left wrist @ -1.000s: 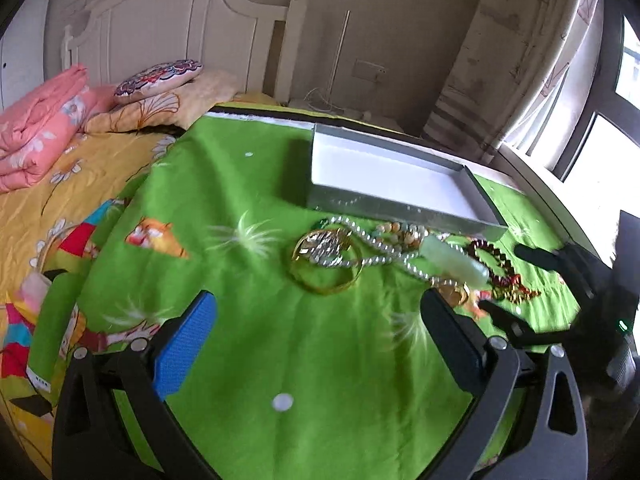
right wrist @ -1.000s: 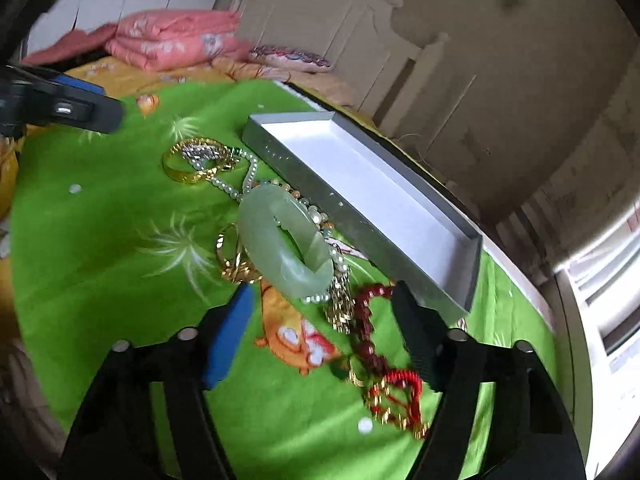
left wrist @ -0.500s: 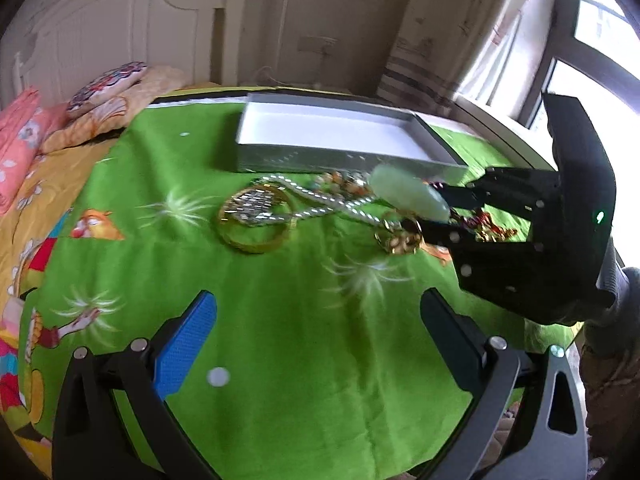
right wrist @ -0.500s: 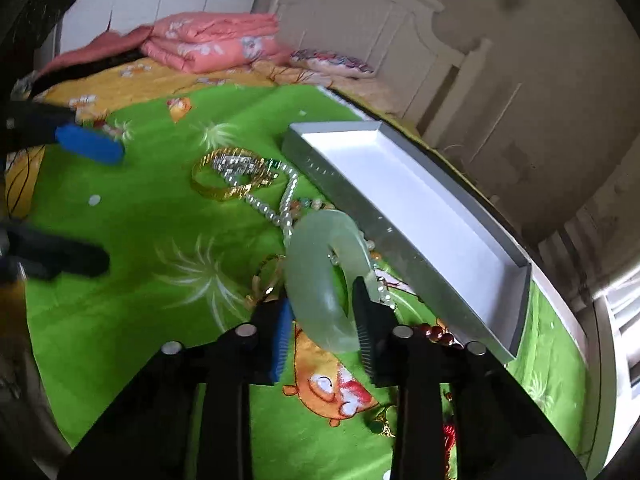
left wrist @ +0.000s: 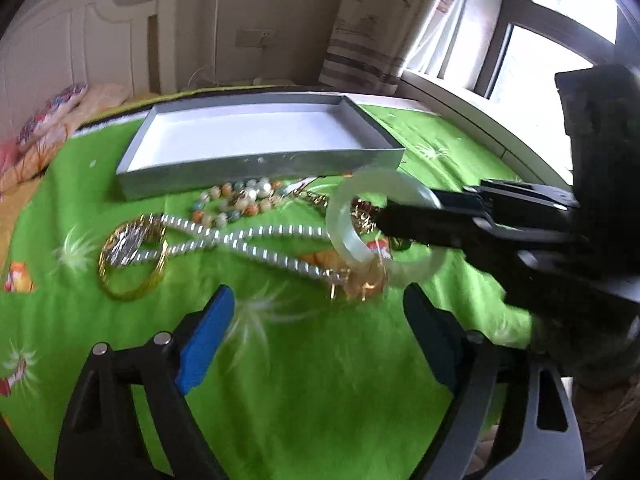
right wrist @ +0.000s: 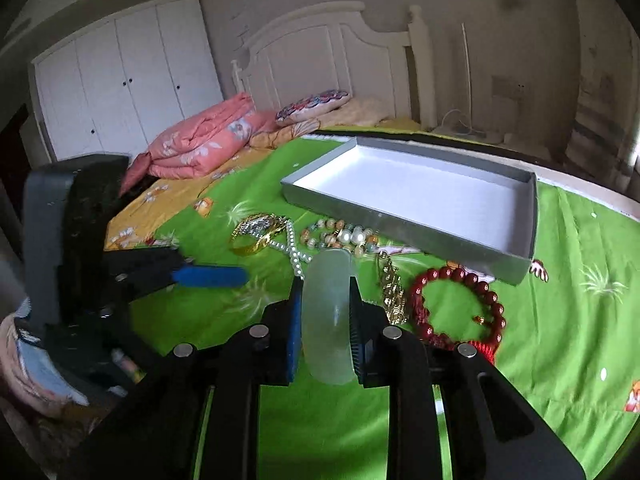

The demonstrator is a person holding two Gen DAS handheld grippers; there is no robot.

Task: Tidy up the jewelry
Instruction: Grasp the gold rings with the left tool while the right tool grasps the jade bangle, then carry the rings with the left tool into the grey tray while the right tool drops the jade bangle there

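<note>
My right gripper (right wrist: 324,300) is clamped on the pale green jade bangle (right wrist: 326,320). The pads press on its two flat sides, the jaws are closing the last bit, and the bangle stands on edge between them. From the left wrist view the bangle (left wrist: 360,240) hangs clear of the cloth, above the tangle of gold chain and beside the pearl strand.

My left gripper (left wrist: 316,328) holds nothing. Its jaws stand wide and are closing, with only green cloth between the blue pad and the black one. It hovers short of the jewelry pile.

The grey tray (right wrist: 400,222) with its white floor sits on the green bedspread (right wrist: 560,320) behind the pile, and no jewelry lies in it.

The following lie loose on the bedspread:
- The gold bangle (left wrist: 128,292), with a silver filigree piece across it, lies at the left end of the pile.
- The pearl necklace (left wrist: 248,240) runs from the gold bangle towards the jade bangle.
- The multicoloured bead bracelet (left wrist: 236,204) lies just in front of the tray wall.
- The gold chain (right wrist: 390,284) lies just beside my right jaw.
- The red bead bracelet (right wrist: 456,280) lies to the right of that chain, near the tray corner.

A folded pink quilt (right wrist: 200,144) and a patterned pillow (right wrist: 312,106) lie by the white headboard.
</note>
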